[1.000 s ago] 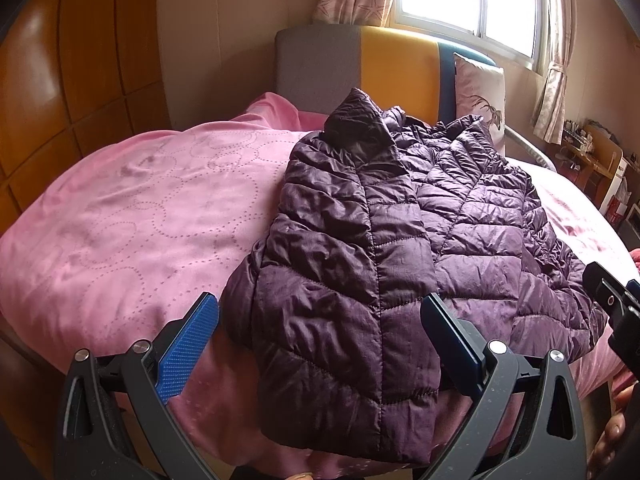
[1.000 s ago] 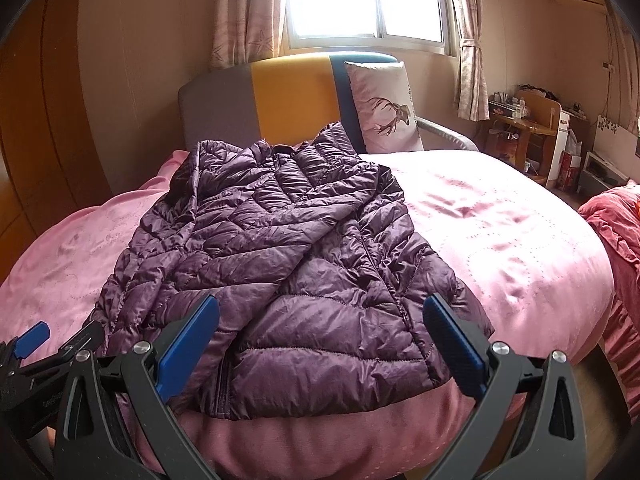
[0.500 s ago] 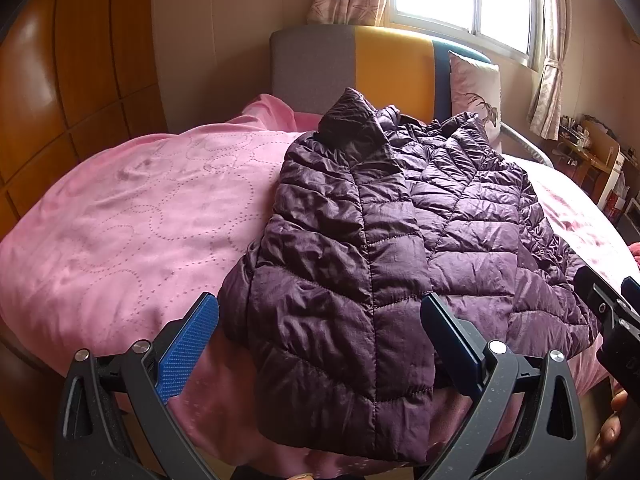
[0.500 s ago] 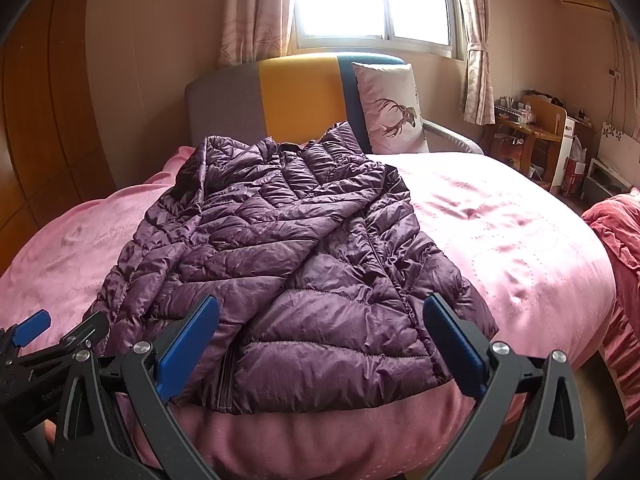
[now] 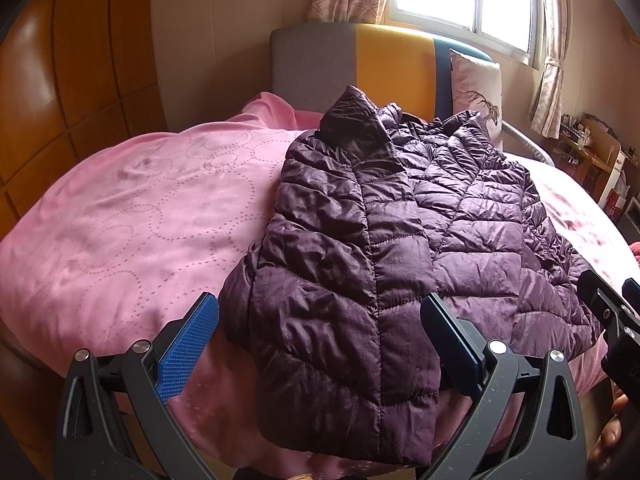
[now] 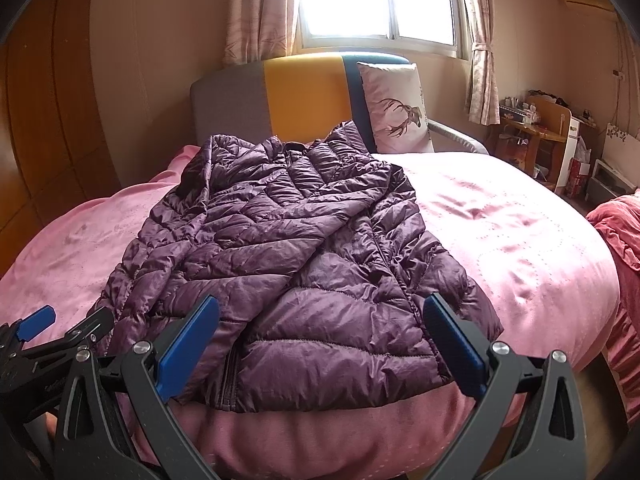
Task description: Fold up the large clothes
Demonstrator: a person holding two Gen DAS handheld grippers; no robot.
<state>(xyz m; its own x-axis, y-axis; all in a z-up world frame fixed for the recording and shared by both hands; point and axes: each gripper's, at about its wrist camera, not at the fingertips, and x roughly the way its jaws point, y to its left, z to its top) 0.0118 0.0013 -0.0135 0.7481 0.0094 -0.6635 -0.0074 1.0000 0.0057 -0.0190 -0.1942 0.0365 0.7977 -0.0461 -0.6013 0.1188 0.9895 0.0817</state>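
We hold the left hand-held gripper [image 5: 320, 344] and the right hand-held gripper [image 6: 320, 340] wide and empty above the purple jacket [image 6: 280, 264], which lies at the bed [image 6: 520, 240] front edge; we should grip the hem corners firmly.

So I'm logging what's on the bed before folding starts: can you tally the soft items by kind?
Purple puffer jacket: 1
Deer-print pillow: 1
Pink bedspread: 1
Total: 3

Blown-out window [image 6: 376, 0] backlight, fisheye-warped edges
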